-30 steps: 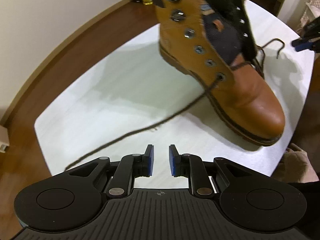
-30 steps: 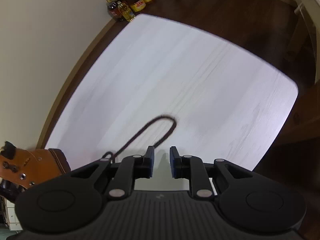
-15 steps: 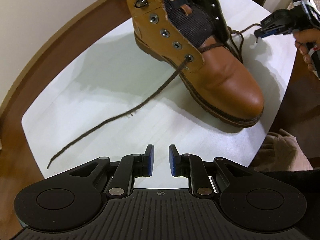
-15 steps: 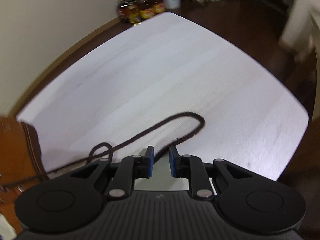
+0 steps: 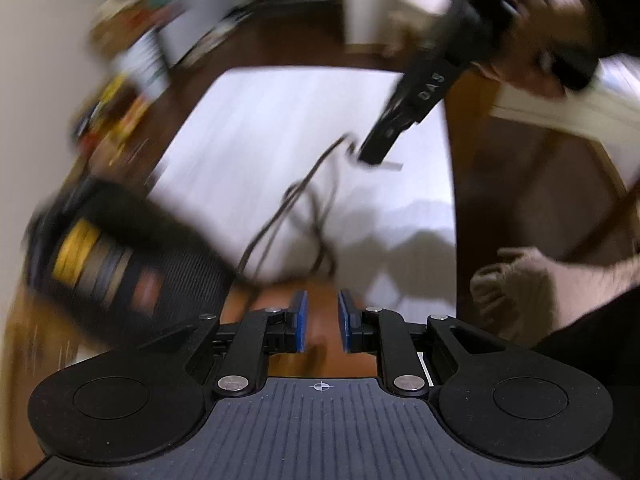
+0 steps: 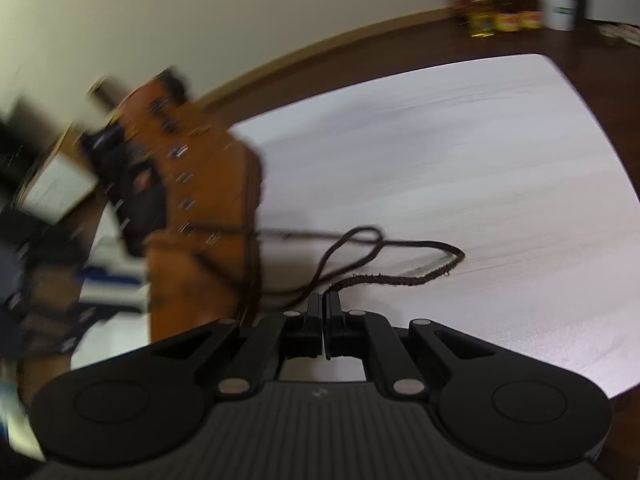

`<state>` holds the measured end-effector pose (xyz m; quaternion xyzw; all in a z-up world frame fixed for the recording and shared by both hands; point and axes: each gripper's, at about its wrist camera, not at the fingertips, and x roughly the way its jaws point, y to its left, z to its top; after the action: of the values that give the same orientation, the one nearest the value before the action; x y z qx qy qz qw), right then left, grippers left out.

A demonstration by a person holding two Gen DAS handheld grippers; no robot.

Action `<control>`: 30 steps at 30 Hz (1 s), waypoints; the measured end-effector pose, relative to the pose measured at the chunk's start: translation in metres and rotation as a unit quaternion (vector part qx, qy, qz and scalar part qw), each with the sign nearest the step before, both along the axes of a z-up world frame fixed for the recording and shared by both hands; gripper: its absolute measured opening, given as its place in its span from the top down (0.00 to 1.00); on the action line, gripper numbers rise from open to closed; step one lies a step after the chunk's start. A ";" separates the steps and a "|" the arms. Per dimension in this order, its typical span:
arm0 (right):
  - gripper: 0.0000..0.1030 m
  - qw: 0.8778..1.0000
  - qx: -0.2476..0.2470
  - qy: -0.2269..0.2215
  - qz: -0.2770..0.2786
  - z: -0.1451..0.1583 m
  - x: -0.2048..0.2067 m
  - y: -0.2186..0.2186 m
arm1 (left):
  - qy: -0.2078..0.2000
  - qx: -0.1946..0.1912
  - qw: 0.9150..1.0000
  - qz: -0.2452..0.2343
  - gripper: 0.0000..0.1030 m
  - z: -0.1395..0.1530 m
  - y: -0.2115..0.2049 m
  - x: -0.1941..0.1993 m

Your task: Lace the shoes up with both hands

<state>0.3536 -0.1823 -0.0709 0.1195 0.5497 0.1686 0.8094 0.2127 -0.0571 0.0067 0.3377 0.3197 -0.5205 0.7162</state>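
White table (image 6: pixel 460 152): right gripper (image 6: pixel 323 305) has just closed on the lace (image 6: pixel 400 280), which trails left to the boot (image 6: pixel 208 208); left gripper (image 5: pixel 321 322) half-open, empty.

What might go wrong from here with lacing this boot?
The right tool has just closed on the frayed lace; it might slip out. The lace loops over itself beside the boot, so pulling may knot it. The left tool is open, so nothing steadies the boot.
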 end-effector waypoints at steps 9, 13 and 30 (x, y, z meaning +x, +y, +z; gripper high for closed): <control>0.98 0.988 0.068 0.047 0.133 0.029 0.007 -0.002 | -0.120 -0.023 0.968 -0.220 0.81 -0.029 -0.047 -0.019; 0.98 0.983 0.052 0.057 0.166 0.032 0.009 -0.003 | -0.140 -0.043 0.957 -0.250 0.81 -0.028 -0.056 -0.021; 0.98 0.976 0.046 0.071 0.200 0.030 0.013 -0.023 | -0.118 -0.032 0.945 -0.303 0.97 -0.030 -0.063 -0.029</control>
<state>0.3668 -0.2049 -0.0407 0.0564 0.6101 0.3430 0.7120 0.1835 -0.1196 -0.0231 0.4545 0.0981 -0.6793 0.5678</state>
